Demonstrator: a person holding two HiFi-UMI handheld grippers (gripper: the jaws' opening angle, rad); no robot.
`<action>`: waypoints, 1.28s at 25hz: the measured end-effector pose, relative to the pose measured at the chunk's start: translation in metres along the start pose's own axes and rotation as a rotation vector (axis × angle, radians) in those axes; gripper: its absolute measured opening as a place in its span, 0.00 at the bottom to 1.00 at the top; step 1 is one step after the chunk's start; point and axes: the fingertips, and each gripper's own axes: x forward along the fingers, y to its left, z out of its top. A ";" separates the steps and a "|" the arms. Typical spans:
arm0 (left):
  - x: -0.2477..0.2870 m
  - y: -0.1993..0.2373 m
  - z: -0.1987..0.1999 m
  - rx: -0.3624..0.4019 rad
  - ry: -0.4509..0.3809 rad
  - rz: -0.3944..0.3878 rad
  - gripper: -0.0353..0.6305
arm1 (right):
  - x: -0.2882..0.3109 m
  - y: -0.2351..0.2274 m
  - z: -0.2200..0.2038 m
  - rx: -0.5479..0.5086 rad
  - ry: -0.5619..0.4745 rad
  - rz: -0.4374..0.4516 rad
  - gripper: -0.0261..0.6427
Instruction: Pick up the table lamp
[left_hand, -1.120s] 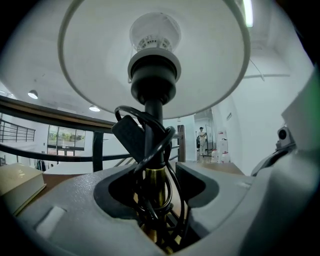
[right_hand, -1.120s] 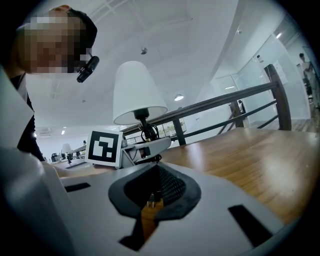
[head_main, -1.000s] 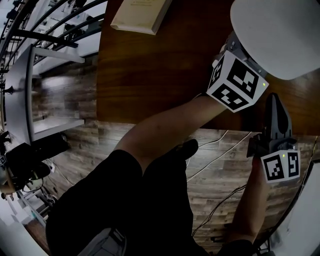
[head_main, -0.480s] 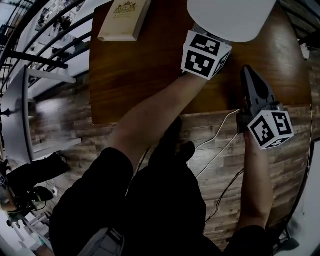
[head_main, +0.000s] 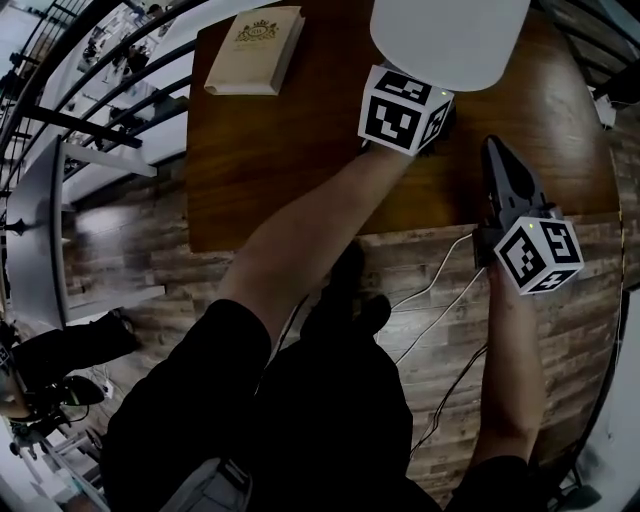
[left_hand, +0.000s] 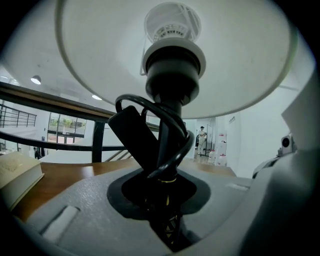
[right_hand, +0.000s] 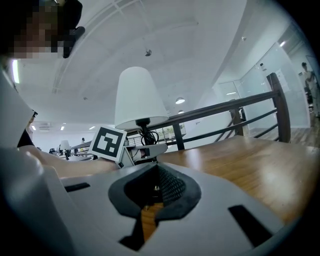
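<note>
The table lamp has a white shade (head_main: 450, 35) and a thin black stem (left_hand: 167, 165) with its black cord looped round it. In the left gripper view the shade (left_hand: 175, 60) fills the top. My left gripper (left_hand: 167, 220) reaches under the shade; its jaws have just been closing and now clamp the stem low down. Its marker cube (head_main: 403, 108) shows in the head view. My right gripper (head_main: 497, 155) lies to the lamp's right over the table's near edge, shut with nothing in it. From it, the lamp (right_hand: 139, 97) stands ahead to the left.
The lamp stands on a brown wooden table (head_main: 290, 150). A cream book (head_main: 255, 50) lies at the table's far left corner. White and black cables (head_main: 440, 300) run over the plank floor near the person's legs. A dark railing (right_hand: 225, 107) runs behind the table.
The head view has swung, so more of the table and the book show. The left gripper stays under the shade. The right gripper's tip now lies over the table's edge.
</note>
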 end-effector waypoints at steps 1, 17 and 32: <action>0.001 0.000 0.000 0.001 0.009 -0.003 0.18 | 0.002 -0.001 -0.001 0.006 0.003 -0.003 0.06; 0.008 -0.008 0.011 0.027 -0.024 -0.054 0.14 | 0.017 -0.008 0.000 0.037 0.010 -0.003 0.06; -0.021 -0.019 0.051 0.002 -0.030 -0.160 0.10 | -0.004 -0.006 0.044 0.073 0.003 -0.071 0.06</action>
